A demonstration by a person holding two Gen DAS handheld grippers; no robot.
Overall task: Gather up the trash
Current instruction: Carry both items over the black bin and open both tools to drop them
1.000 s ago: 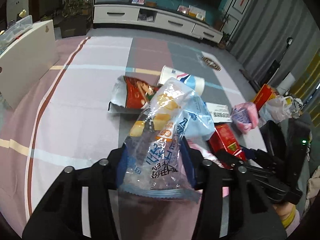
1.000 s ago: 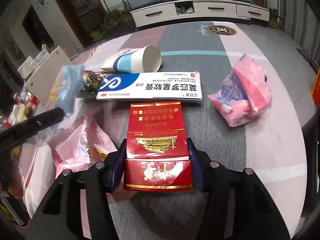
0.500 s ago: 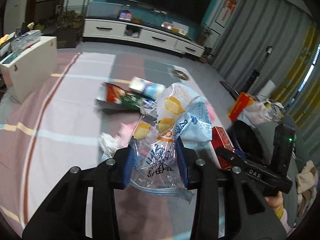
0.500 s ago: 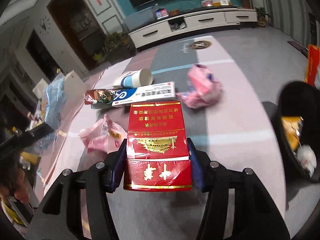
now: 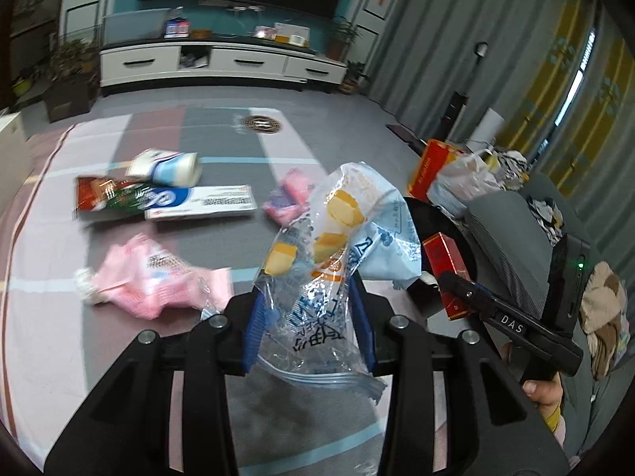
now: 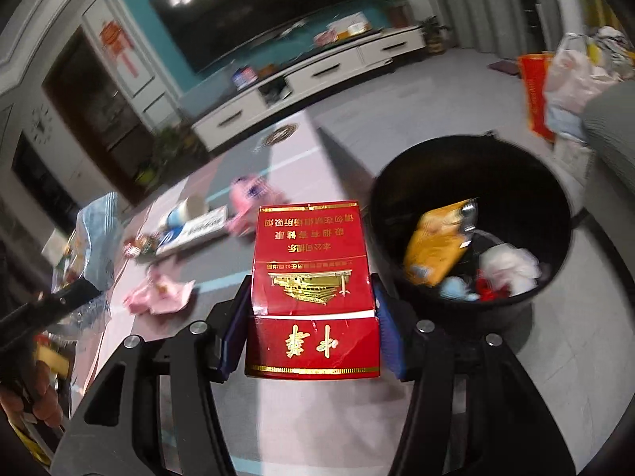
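Observation:
My left gripper [image 5: 309, 317] is shut on a clear-and-blue snack bag [image 5: 337, 238] with yellow pieces printed on it, held up over the table. My right gripper [image 6: 313, 317] is shut on a red cigarette box [image 6: 311, 277] with gold print, lifted beside a black trash bin [image 6: 472, 158] that stands to its right and holds an orange wrapper and crumpled tissue. In the left wrist view the right gripper [image 5: 456, 281] with the red box [image 5: 444, 258] shows at the right, over the bin's rim [image 5: 420, 202].
On the striped tablecloth [image 5: 222, 131] lie a paper cup [image 5: 166, 166], a white-and-blue tube box [image 5: 202, 202], a red snack wrapper [image 5: 99, 194] and two pink wrappers [image 5: 151, 277] [image 5: 289, 198]. Bags and a red box [image 5: 432, 166] crowd the far right. A person's hand [image 5: 543, 392] holds the right gripper.
Both grippers have risen and swung right with their loads. The black bin has come fully into the right wrist view, and the trash on the table has slid left.

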